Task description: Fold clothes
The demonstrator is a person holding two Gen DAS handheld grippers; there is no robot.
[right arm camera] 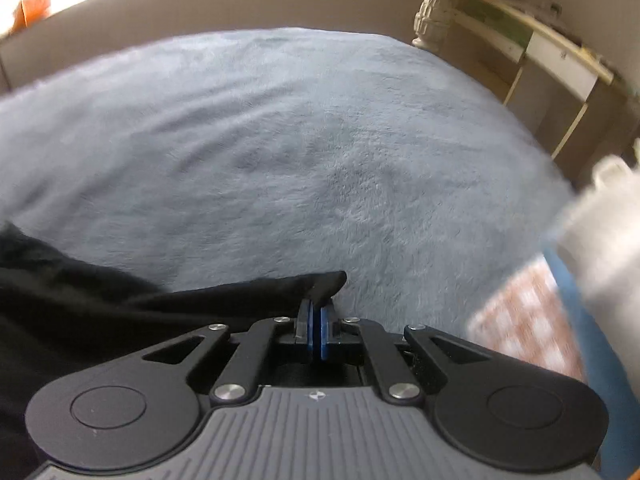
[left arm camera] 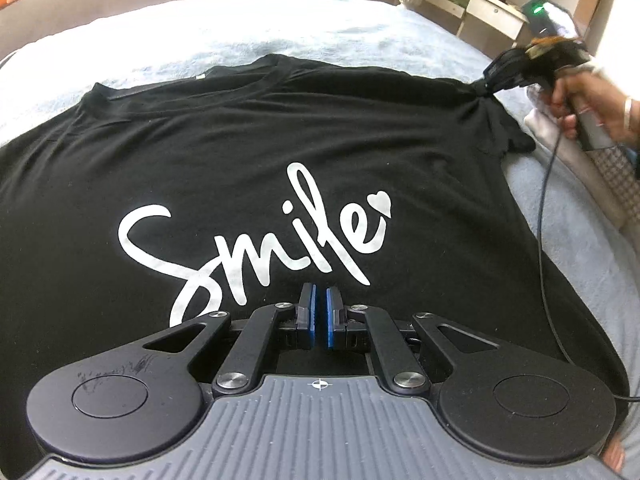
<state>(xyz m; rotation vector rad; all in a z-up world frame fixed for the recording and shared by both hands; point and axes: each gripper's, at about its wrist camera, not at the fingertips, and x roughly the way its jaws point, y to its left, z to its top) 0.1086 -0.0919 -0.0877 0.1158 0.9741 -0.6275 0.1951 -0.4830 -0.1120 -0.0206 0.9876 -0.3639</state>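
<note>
A black T-shirt [left arm camera: 280, 140] with a white "Smile" print lies spread face up on a grey-blue blanket [left arm camera: 280, 28]. My left gripper [left arm camera: 319, 300] hovers low over the shirt's lower part, just below the print, with its blue pads together. I cannot see any cloth caught between them. My right gripper [left arm camera: 486, 82], held by a hand [left arm camera: 592, 100], is shut on the shirt at its right shoulder and sleeve, where the fabric bunches up. In the right wrist view a tip of the black T-shirt [right arm camera: 100, 308] sticks out from the right gripper [right arm camera: 316, 308].
The fluffy blanket [right arm camera: 320, 160] stretches away beyond the shirt. Other clothes lie at the right edge: a white piece [right arm camera: 608, 232] and a checked fabric [right arm camera: 528, 312]. A white bedpost knob [right arm camera: 434, 20] and a shelf unit [right arm camera: 560, 52] stand behind. A cable [left arm camera: 542, 220] hangs from the right gripper across the shirt.
</note>
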